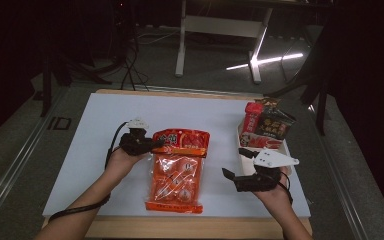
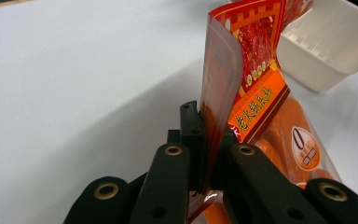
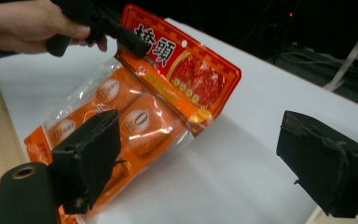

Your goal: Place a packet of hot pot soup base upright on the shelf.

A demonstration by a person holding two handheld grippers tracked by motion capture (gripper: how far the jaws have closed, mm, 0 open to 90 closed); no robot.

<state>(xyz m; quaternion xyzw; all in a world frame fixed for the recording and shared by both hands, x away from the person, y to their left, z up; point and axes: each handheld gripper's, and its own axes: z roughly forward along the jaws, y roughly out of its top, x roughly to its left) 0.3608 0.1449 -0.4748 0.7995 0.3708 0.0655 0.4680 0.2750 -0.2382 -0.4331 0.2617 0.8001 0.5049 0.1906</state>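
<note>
An orange snack bag (image 1: 176, 172) with a red header lies in the middle of the white table (image 1: 105, 130), its top end lifted. My left gripper (image 1: 152, 143) is shut on the bag's (image 2: 256, 102) upper left corner; in the left gripper view the film stands pinched between the black pads (image 2: 193, 130). In the right gripper view the bag (image 3: 135, 112) lies ahead with the left gripper (image 3: 130, 44) clamped on its red header. My right gripper (image 1: 235, 165) hovers to the bag's right, jaws wide apart, holding nothing; the same wide gap (image 3: 196, 163) is seen in its own view.
A white tray (image 1: 246, 162) at the table's right holds a red packet (image 1: 254, 120) and a dark packet (image 1: 272, 125). The tray's wall (image 2: 326, 46) is close beyond the bag in the left gripper view. Table legs and cables stand on the dark floor behind.
</note>
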